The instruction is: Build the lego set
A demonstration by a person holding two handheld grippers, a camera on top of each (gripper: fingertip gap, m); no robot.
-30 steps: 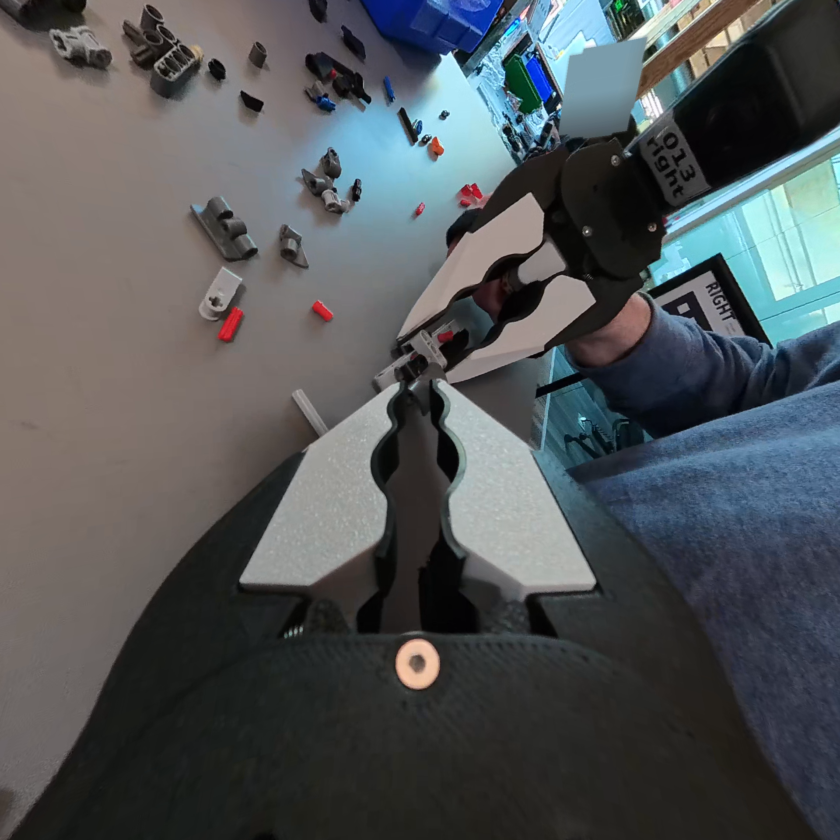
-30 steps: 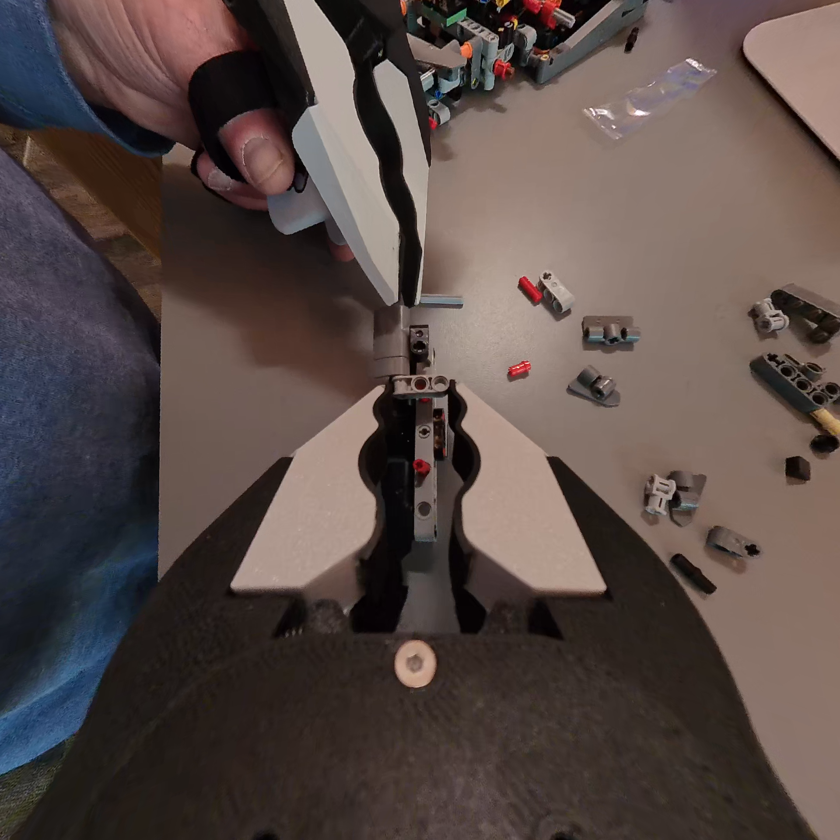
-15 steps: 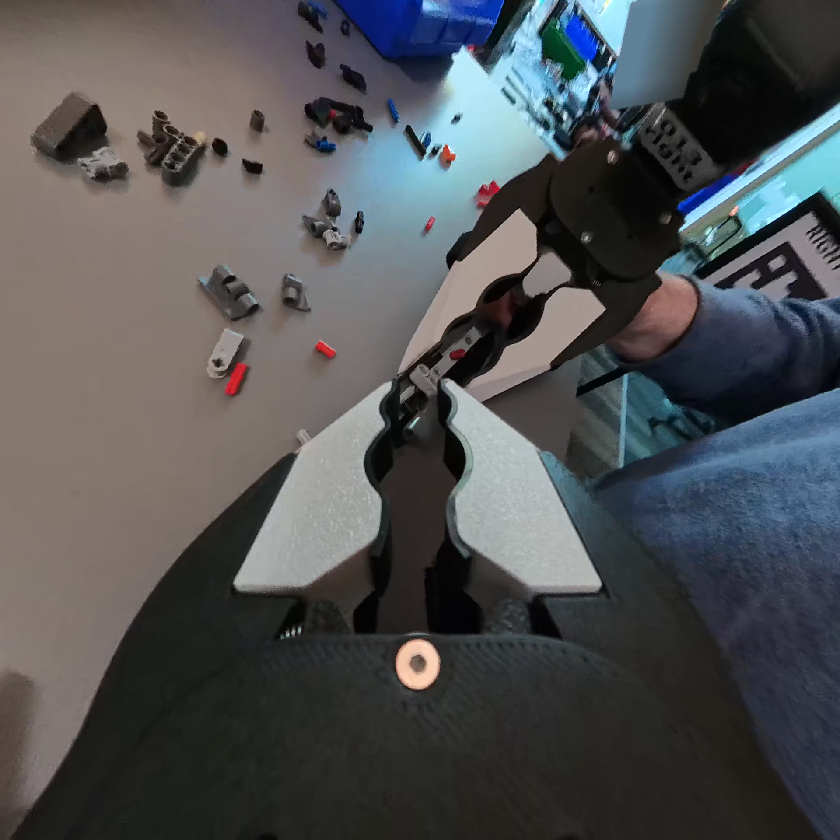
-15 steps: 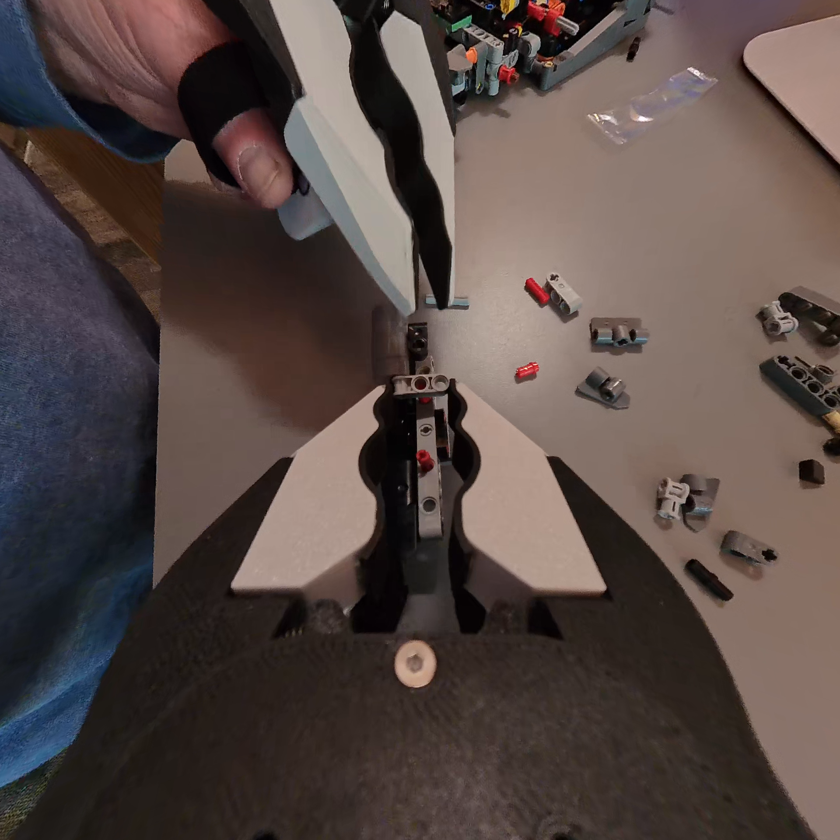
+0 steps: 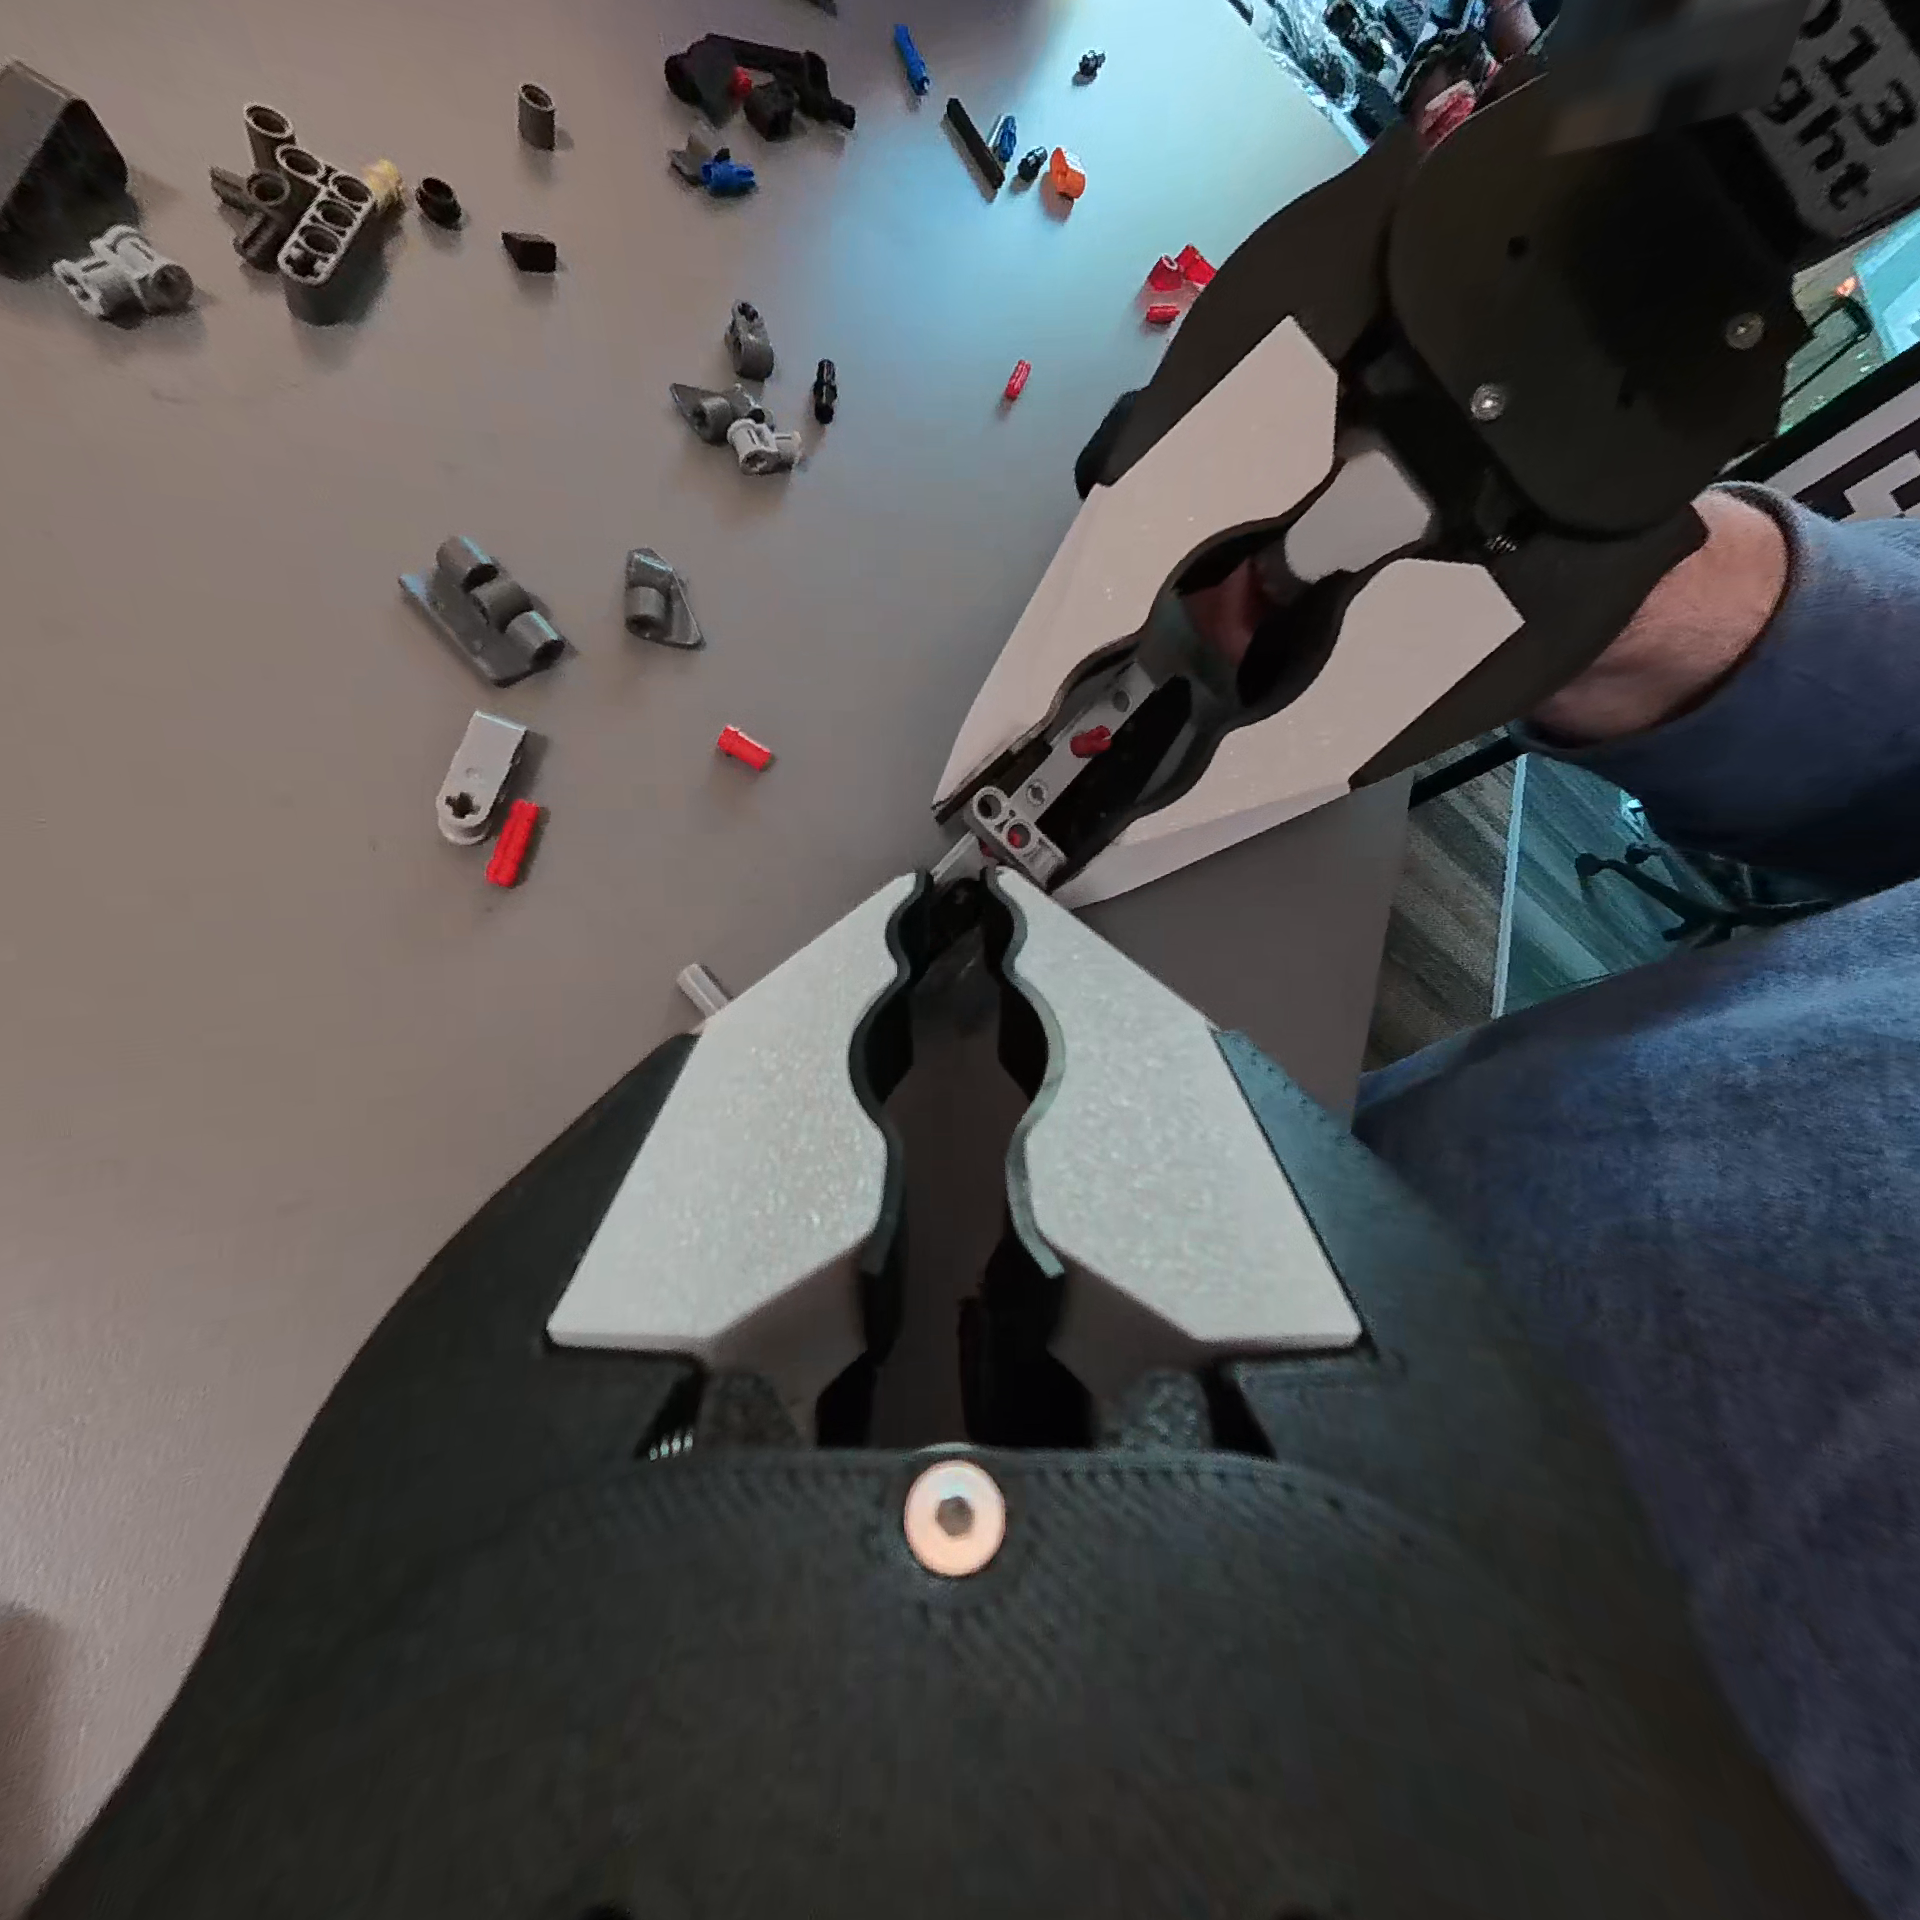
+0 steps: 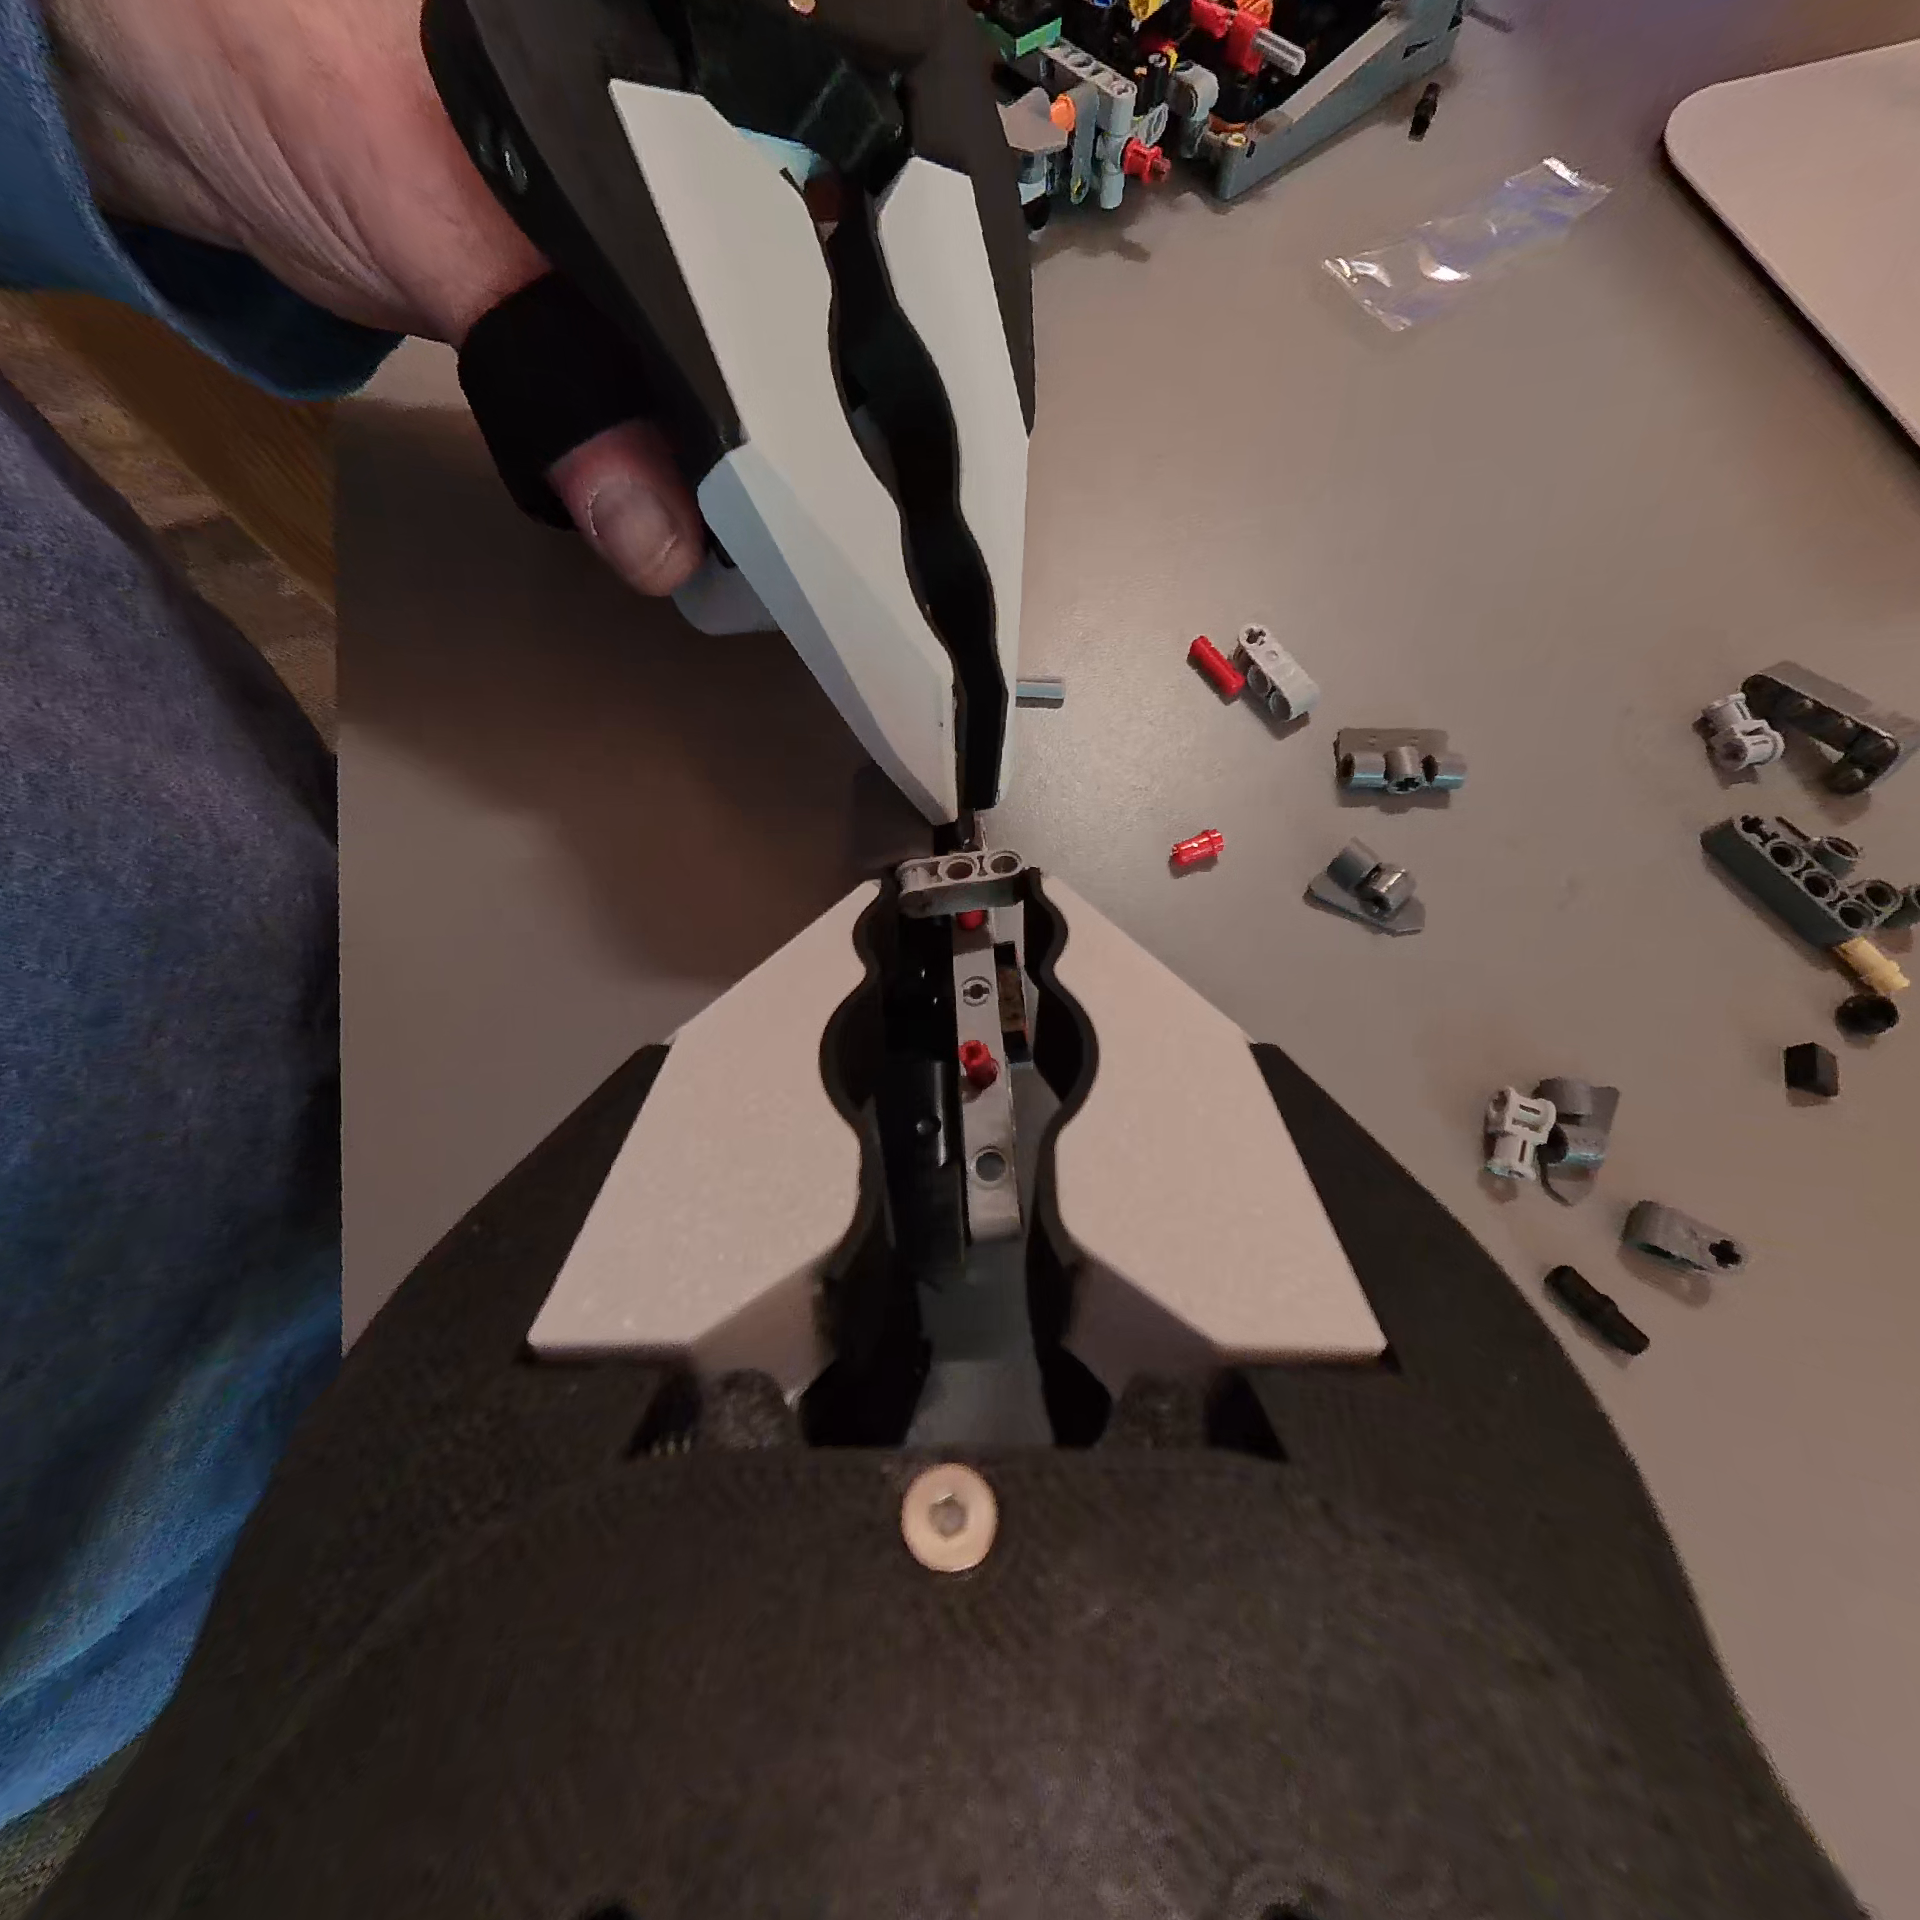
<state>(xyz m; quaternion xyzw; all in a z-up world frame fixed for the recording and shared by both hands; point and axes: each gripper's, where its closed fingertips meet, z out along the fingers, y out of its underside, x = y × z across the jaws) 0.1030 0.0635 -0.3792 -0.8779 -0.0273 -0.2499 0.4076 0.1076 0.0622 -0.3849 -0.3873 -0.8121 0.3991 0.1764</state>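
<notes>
The one container in sight is a grey tray [image 6: 1340,99] at the far edge of the worktop [image 6: 1351,499], crowded with small multicoloured pieces; a clear bag [image 6: 1465,244] lies flat beside it.

Half a second ago the left gripper's tips hung apart from the part; now they have come down onto its front end. A second ago they pinched a grey block there, which no longer shows.

The right gripper [image 6: 961,883] points forward over the worktop, its jaws narrow and clamped on the lego part [image 6: 982,1081], a slim grey-and-black beam with red pins and a grey cross-piece at its tip. The left gripper [image 5: 956,883] slants down from above, a thumb [image 6: 623,509] on its side, and meets that tip. Its jaws are nearly closed on something small and dark there; whether they grip it I cannot tell.

Loose grey, black and red pieces [image 5: 488,608] lie scattered on the worktop.
</notes>
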